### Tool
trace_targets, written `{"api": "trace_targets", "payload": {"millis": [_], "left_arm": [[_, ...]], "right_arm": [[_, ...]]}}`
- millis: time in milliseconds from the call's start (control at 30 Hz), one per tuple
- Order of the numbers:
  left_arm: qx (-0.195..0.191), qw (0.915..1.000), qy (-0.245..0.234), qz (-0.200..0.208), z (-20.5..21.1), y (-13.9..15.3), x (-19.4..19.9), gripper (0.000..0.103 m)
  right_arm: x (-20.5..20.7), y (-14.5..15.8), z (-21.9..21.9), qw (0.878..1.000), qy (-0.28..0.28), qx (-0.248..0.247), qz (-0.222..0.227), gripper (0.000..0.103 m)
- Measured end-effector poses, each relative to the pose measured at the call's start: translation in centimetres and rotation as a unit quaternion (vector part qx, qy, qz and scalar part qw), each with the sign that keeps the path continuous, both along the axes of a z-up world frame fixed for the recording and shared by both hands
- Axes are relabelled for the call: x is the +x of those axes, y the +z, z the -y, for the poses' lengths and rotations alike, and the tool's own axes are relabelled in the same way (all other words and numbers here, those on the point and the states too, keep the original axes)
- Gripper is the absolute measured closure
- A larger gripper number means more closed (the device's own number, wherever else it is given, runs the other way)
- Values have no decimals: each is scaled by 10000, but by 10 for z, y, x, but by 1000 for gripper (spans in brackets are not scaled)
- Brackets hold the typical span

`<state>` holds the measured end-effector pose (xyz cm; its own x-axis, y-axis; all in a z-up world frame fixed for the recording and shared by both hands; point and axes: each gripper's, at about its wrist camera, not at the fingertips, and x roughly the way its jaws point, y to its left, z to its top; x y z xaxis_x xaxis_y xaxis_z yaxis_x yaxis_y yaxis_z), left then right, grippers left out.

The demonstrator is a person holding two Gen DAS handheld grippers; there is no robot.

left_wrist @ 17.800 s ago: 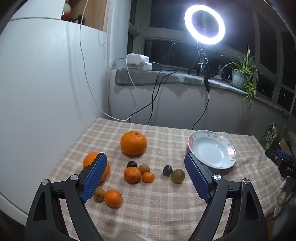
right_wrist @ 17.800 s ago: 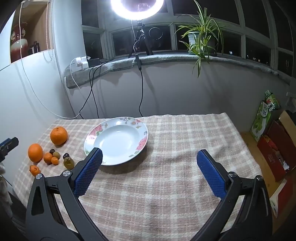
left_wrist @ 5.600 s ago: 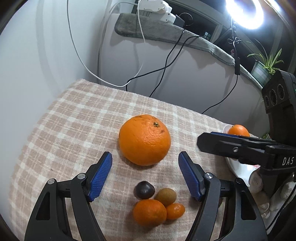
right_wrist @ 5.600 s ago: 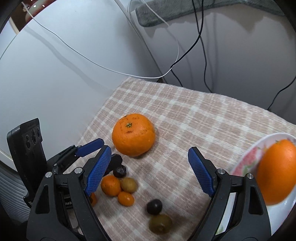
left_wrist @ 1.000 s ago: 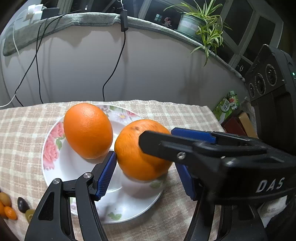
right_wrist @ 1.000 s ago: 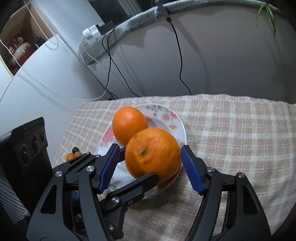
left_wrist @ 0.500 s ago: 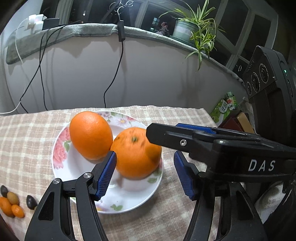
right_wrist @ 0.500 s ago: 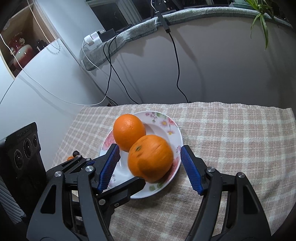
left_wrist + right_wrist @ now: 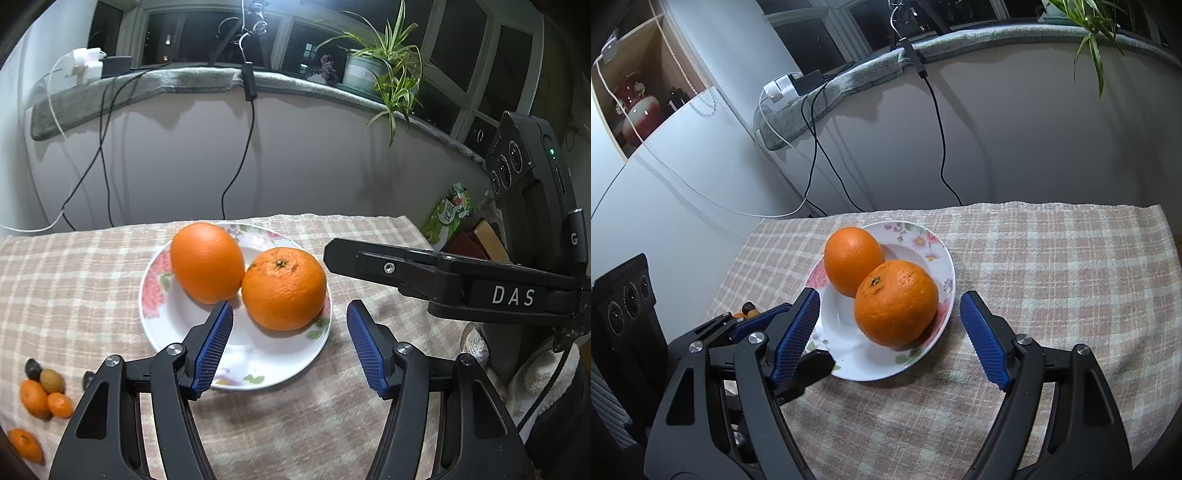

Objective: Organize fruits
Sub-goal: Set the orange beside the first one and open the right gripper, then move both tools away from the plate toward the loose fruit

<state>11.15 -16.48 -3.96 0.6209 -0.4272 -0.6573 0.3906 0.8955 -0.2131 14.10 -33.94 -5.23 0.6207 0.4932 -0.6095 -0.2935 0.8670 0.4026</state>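
Two big oranges lie side by side in the white floral plate (image 9: 236,365) (image 9: 857,362): a smooth one (image 9: 207,262) (image 9: 853,260) at the back left and a rough one with a stem mark (image 9: 284,293) (image 9: 895,302) at the front right. My left gripper (image 9: 288,349) is open and empty just in front of the plate. My right gripper (image 9: 888,338) is open and empty, its blue pads either side of the rough orange but behind it. Several small fruits (image 9: 46,391) lie on the cloth at the left.
The checked tablecloth (image 9: 1052,277) covers the table, whose right edge drops to bags on the floor (image 9: 448,212). Cables (image 9: 240,147) hang down the wall behind. A potted plant (image 9: 369,74) stands on the sill. The right gripper's body (image 9: 461,284) reaches across at the right.
The rough orange has been let go and rests in the plate. Both grippers have drawn back and up from the plate, jaws open.
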Motion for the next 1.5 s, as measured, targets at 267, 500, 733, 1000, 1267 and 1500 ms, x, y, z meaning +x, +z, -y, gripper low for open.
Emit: {"api": "trace_targets", "payload": {"millis": [267, 500, 733, 1000, 1267, 1500], "left_arm": [[74, 9996, 118, 241, -20, 4, -16, 40], [142, 9985, 379, 377, -51, 3, -30, 40], [219, 9961, 817, 250, -98, -9, -45, 40], [208, 9910, 1316, 109, -149, -21, -65, 46], [229, 9846, 1731, 15, -187, -32, -87, 54], [83, 9756, 2190, -120, -226, -43, -99, 60]], "right_arm": [[-18, 10, -13, 9993, -8, -149, 354, 18], [-38, 8, -32, 9978, 52, -147, 638, 18], [-54, -5, -58, 9964, 254, -304, 747, 18], [-73, -12, -104, 9888, 779, -748, 1034, 18], [-75, -31, -146, 9828, 1317, -948, 880, 28], [-63, -47, -170, 9801, 1549, -1059, 643, 41]]}}
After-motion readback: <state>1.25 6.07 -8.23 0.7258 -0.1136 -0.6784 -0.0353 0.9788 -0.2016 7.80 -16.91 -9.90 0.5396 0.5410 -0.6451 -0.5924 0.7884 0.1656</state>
